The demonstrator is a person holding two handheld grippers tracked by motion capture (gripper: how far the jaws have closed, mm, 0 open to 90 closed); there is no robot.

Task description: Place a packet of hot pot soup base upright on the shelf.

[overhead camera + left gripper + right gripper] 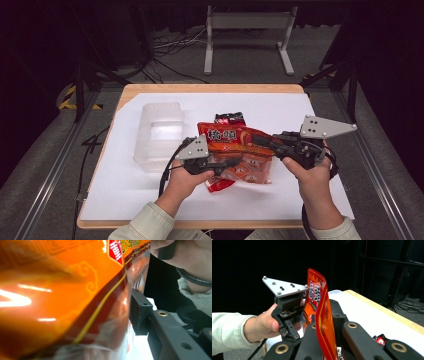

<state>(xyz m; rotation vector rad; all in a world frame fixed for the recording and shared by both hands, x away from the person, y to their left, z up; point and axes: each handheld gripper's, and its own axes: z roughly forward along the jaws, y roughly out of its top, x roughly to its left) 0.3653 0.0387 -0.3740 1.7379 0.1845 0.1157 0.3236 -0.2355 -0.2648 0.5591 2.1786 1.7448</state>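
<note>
Table (150, 200): lay under both grippers, its white sheet reaching well past them on every side.
Clear tray (159, 131): stood on the table just beyond the left gripper, on its outer side, with nothing visible inside. By my reading it was the place the packets were meant for, so that part of the work was not yet done.
Orange snack bag (235, 142): hung between the two grippers, lifted off the table and held by one end from each side. In the right gripper view its edge (322, 315) stood upright between the black jaws.
Right gripper (270, 142): pressed together on the near end of the orange snack bag, a firm pinch on the thin seam.
Left gripper (227, 164): reached in from the opposite side; in its own view the bag's film (75, 302) lay against the jaw pad, so it was pinching the bag's other end.
Small red packet (230, 118): lay on the table just past the bag, away from both grippers, untouched.
Second red packet (218, 186): poked out below the left gripper, on the table, also untouched.
Progress: bag lifted, judged early; placing it and the smaller packets remained.
</note>
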